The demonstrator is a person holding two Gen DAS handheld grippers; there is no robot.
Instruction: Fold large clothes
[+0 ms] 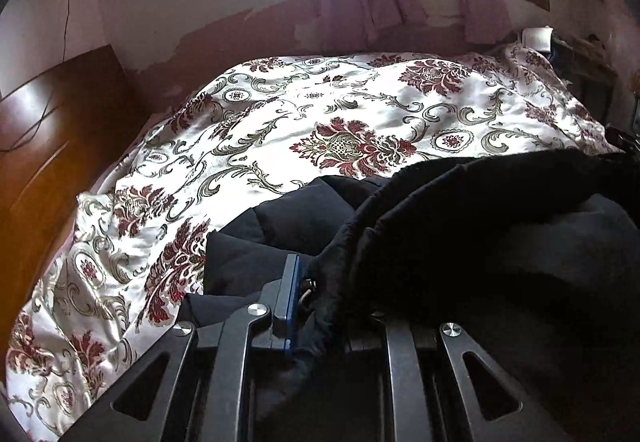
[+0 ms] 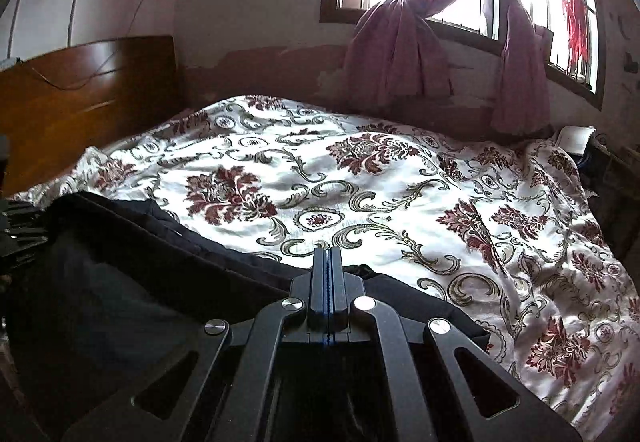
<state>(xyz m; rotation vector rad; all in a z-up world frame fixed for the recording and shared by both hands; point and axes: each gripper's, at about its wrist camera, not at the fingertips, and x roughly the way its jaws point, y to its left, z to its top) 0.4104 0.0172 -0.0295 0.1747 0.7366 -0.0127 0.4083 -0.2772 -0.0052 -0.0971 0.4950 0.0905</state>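
One black padded garment [image 1: 460, 226], large, lying at the near edge of the bed, on top of a white bedspread [image 1: 280, 122] patterned with dark red flowers and grey-green scrolls.

Left tongs [image 1: 316, 294]: clenched on a thick, fuzzy-edged fold of the garment. The fold rises from between the fingers and arcs up and to the right; the blue-lined left finger [image 1: 290, 294] shows, the other is buried under the cloth. Quilted panels of the same garment lie flat on the bedspread just ahead and to the left of the tips.

Right tongs [image 2: 329, 282]: pressed fully together, pads meeting along a thin blue line. Whether any cloth is pinched between them cannot be told. The garment [image 2: 140, 262] spreads under and to the left of these tongs, its far edge running diagonally across the bedspread [image 2: 400, 182], with a further flap showing just right of the tips.

Surroundings: wooden headboard [image 2: 80, 98] at left; window with knotted pink curtains [image 2: 400, 42] beyond the bed.
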